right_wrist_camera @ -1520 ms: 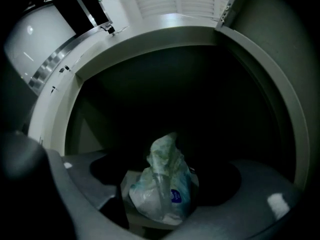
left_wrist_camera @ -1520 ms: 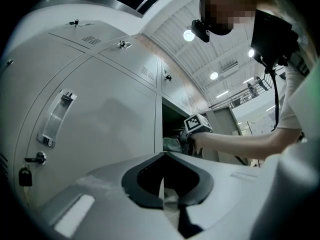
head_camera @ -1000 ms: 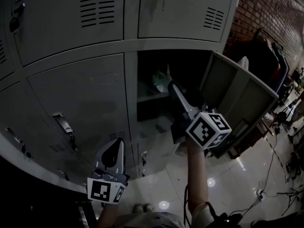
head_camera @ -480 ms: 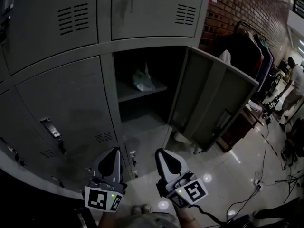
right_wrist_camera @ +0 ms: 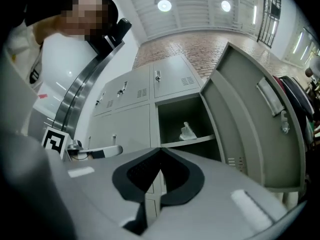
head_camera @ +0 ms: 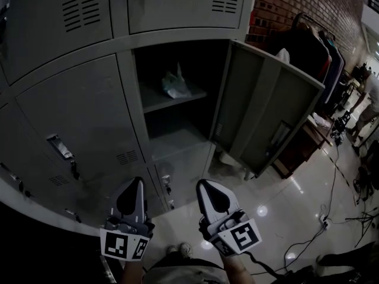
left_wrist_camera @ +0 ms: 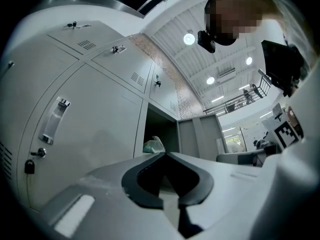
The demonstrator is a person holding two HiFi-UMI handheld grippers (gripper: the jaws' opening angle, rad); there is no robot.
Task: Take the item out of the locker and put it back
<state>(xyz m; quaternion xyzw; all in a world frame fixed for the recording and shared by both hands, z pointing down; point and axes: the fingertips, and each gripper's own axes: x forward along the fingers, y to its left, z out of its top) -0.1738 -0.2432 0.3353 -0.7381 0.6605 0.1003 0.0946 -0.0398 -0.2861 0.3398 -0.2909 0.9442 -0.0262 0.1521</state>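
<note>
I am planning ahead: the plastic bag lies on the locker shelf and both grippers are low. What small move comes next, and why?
Probably move the right gripper to the open locker door and push it shut. The plastic bag lies on the shelf, the right gripper has drawn back from it, and it and the left gripper are shut and empty, so the bag seems returned.

Up and ahead of your right gripper (head_camera: pixel 205 185), the shelf (head_camera: pixel 153 103) inside the open locker (head_camera: pixel 126 93) carries a crumpled pale bag (head_camera: pixel 174 84). It lies near the shelf's middle, slightly left of that gripper's line and right of your left gripper (head_camera: pixel 135 182). Beneath both grippers and spreading off to the right of the right one is the glossy floor (head_camera: pixel 278 203), with dark cables (head_camera: pixel 325 221) lying on it well apart from either gripper.
</note>
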